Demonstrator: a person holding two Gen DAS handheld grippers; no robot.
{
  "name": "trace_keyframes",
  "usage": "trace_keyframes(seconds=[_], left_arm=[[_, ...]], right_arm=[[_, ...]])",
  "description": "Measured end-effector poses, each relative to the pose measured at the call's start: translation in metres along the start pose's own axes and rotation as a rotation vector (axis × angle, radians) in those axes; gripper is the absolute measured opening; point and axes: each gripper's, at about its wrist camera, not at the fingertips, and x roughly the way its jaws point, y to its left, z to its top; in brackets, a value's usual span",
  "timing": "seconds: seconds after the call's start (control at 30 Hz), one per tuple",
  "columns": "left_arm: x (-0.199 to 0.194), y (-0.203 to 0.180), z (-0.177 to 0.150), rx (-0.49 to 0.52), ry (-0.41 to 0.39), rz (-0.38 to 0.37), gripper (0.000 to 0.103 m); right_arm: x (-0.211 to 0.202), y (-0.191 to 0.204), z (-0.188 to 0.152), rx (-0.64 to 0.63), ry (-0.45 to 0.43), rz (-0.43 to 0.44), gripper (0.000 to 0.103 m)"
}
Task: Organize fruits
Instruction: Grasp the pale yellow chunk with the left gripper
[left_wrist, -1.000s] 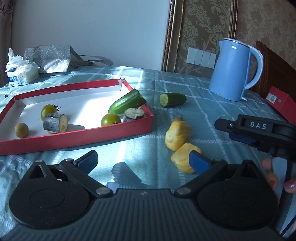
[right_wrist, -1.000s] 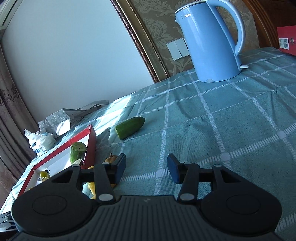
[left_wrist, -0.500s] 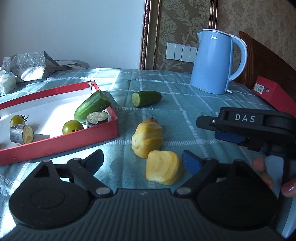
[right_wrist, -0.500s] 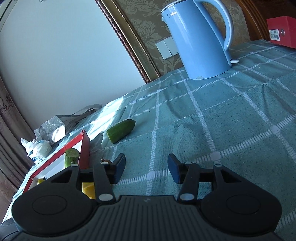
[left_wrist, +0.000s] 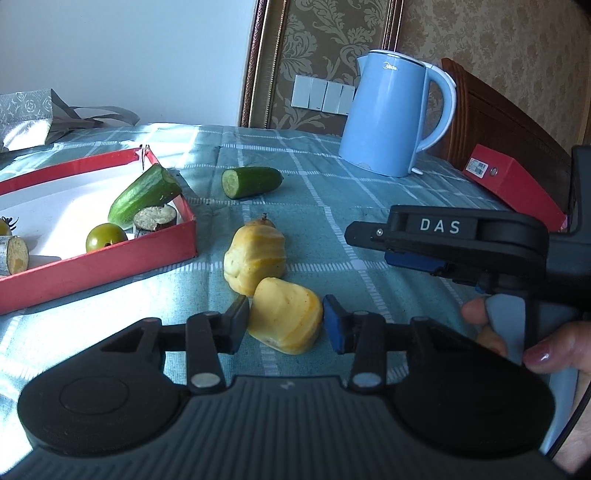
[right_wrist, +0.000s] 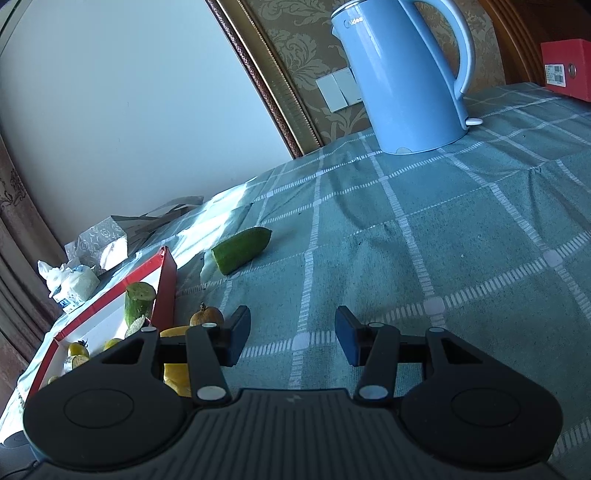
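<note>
Scanning left to right on the tabletop (left_wrist: 369, 206), which is covered by a teal checked cloth. Far left: silver patterned bag (left_wrist: 26, 118) at the back edge. Red tray (left_wrist: 110, 258) next, holding a green tomato (left_wrist: 106, 236), a cut cucumber half (left_wrist: 146, 195) leaning on the tray's right wall, a dark-skinned cut stub (left_wrist: 154, 218) just beside it, and another cut piece (left_wrist: 13, 254) at the left edge. A second cucumber half (left_wrist: 251, 181) lies on the cloth just right of the tray, apart from it.

Centre: peeled yellow pear top (left_wrist: 255, 258), stem up, touching the peeled yellow chunk (left_wrist: 284, 319) in front of it. Left claw (left_wrist: 283, 326) has just been closing; the chunk sits between its pads, which meet its sides. The pear top stands directly behind the chunk, crowding the left pad.

Right: right claw (right_wrist: 291, 341) partly apart over bare cloth, nothing between the pads; in the left wrist view it hangs just right of the chunk, a hand (left_wrist: 554, 354) on its grip. Behind: blue kettle (left_wrist: 391, 114); far right, red box (left_wrist: 513, 184) before a wooden chair back.
</note>
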Motion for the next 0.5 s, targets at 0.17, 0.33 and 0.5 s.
trace_keyframes(seconds=[0.17,0.33,0.5], left_arm=[[-0.007,0.012,-0.002,-0.005,-0.001,0.001,0.04],[-0.018,0.031,-0.005,-0.016,-0.001,0.009,0.04],[-0.024,0.043,-0.008,-0.033,-0.011,0.006,0.04]], right_arm=[[0.0,0.002,-0.001,-0.012,0.001,0.008,0.05],[0.001,0.004,-0.001,-0.021,0.01,0.015,0.05],[0.001,0.01,-0.004,-0.055,0.011,0.026,0.05]])
